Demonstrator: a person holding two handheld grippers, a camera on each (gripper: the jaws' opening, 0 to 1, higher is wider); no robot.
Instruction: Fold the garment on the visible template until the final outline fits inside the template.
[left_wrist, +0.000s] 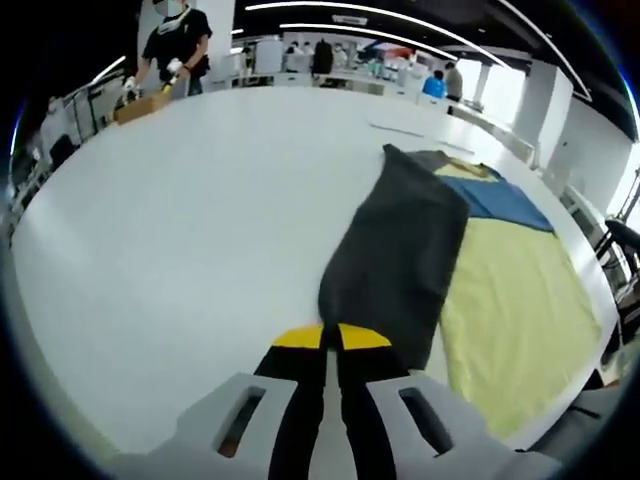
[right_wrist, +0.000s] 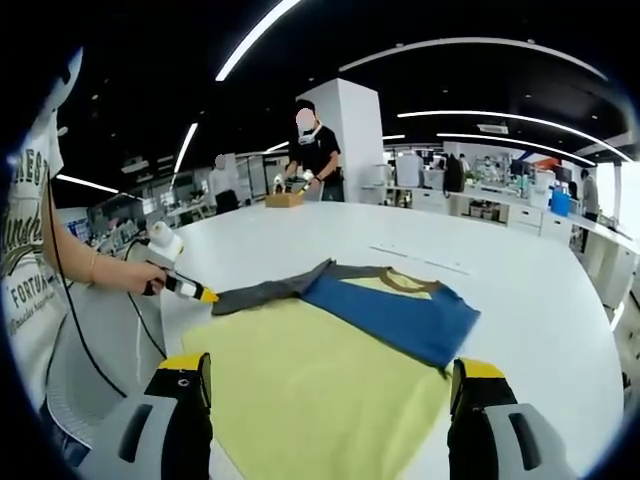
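Left gripper (left_wrist: 331, 337) pinches the grey sleeve (left_wrist: 395, 260); right gripper (right_wrist: 330, 385) gapes; shirt lettering perhaps "FORTUN".

Printed lettering runs down the front of a person's white T-shirt (right_wrist: 30, 250) at the left edge of the right gripper view. Fragments read "REG", "FORTUN" and perhaps "unsh"; the rest is cut off.
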